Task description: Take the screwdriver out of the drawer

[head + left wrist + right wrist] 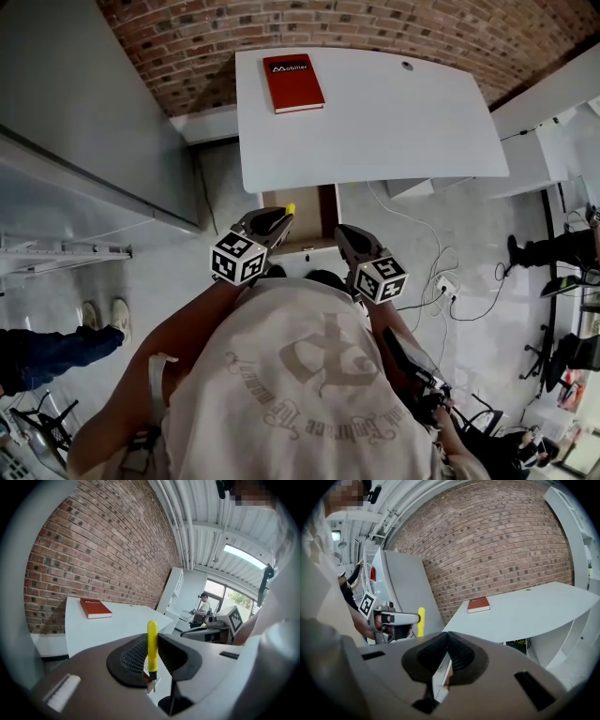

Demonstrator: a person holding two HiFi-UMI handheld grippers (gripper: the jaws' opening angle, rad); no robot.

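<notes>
- All three views are bright and evenly lit. The white tabletop is nearly blown out in the head view and carries no hard shadow.
- In the left gripper view, daylight comes through a far window, and a ceiling light strip glares above it.
- Fisheye bending is strong: the brick wall curves along the top edge, and both gripper views sit inside a dark round vignette.
- The near grey foreground is soft (too close to the lens), while the screwdriver looks fairly crisp.
</notes>
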